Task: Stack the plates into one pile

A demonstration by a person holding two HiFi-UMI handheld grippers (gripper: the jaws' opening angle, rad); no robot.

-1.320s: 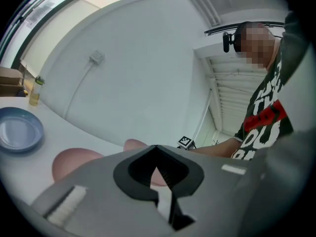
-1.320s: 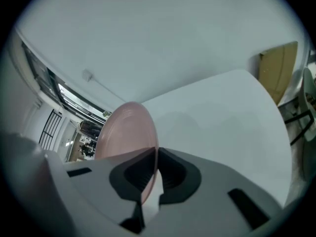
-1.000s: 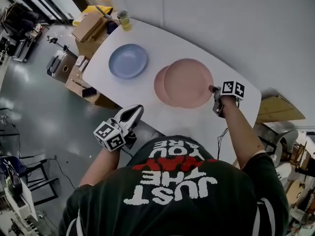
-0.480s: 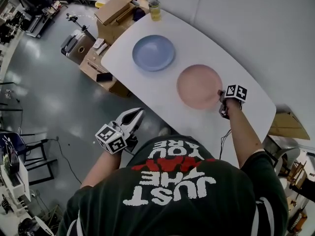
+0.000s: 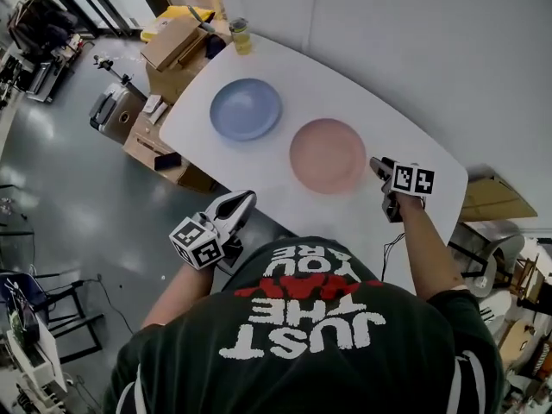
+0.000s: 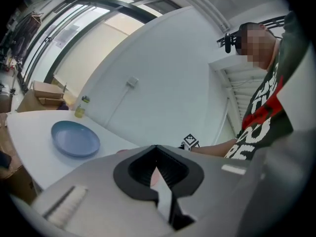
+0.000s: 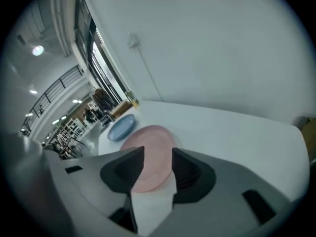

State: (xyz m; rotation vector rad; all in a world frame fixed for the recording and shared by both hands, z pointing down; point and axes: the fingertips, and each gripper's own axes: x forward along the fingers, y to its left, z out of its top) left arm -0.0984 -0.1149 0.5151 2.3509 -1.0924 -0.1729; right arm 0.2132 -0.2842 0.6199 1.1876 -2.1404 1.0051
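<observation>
Fingers of the left gripper clenched on nothing, off the near edge of the white table. Blue plate lies alone at table left; pink plate lies at centre, apart from it. Right gripper, just beside the pink rim, has its jaws released, having just been opening; nothing gripped.

shirt, seen upside down from above: white print reads "just the … you are"; red word between not legible.
</observation>
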